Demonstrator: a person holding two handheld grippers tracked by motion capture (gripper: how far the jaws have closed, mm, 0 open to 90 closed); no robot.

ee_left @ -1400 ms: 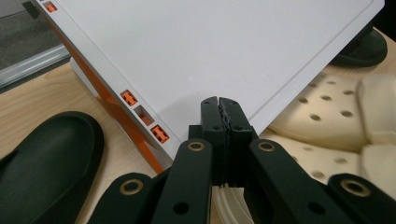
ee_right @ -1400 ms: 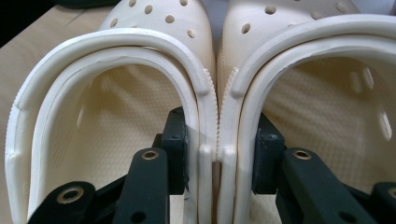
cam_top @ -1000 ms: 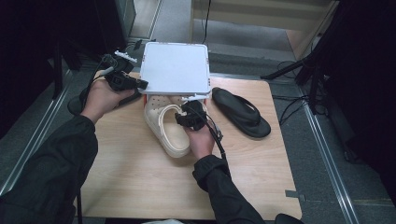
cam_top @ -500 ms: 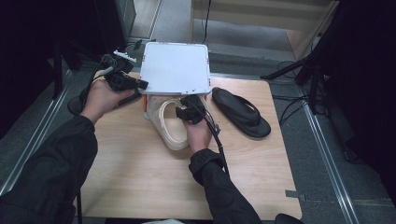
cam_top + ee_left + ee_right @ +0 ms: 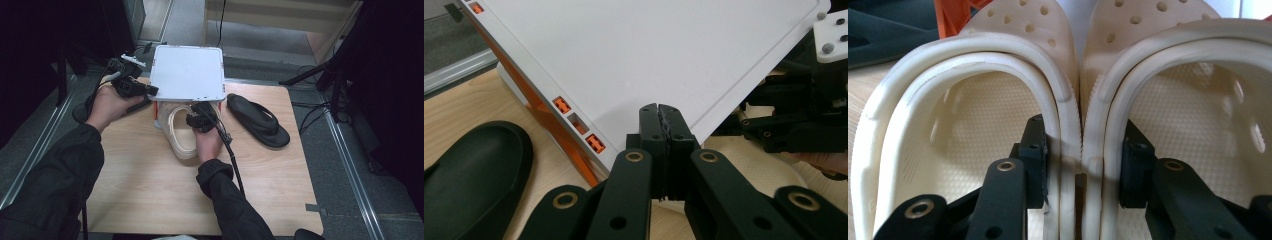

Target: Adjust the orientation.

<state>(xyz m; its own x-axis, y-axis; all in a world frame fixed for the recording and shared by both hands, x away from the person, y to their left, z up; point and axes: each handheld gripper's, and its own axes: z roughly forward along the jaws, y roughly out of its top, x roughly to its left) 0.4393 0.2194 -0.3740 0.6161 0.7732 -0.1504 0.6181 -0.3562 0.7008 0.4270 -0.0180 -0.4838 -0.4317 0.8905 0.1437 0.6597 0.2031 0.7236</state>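
Note:
A pair of cream clogs (image 5: 180, 137) lies side by side on the wooden table (image 5: 150, 200), toes tucked under a raised white lid (image 5: 187, 72). My right gripper (image 5: 198, 119) has one jaw inside each clog (image 5: 973, 65), and the pads pinch the two adjoining inner walls at the heels. Its jaws have just been opening a little, with both walls still between them (image 5: 1080, 162). My left gripper (image 5: 150, 91) is shut on the near left edge of the white lid (image 5: 649, 50) and holds it tilted up (image 5: 659, 125).
A black flip-flop (image 5: 257, 120) lies to the right of the lid on the table, also seen beside the lid (image 5: 469, 175). Orange struts (image 5: 569, 135) run under the lid's edge. Cables and dark stands surround the table on the floor.
My right hand has pushed the clogs a little farther away, so their toes sit deeper under the white lid. The left hand and lid have stayed put.

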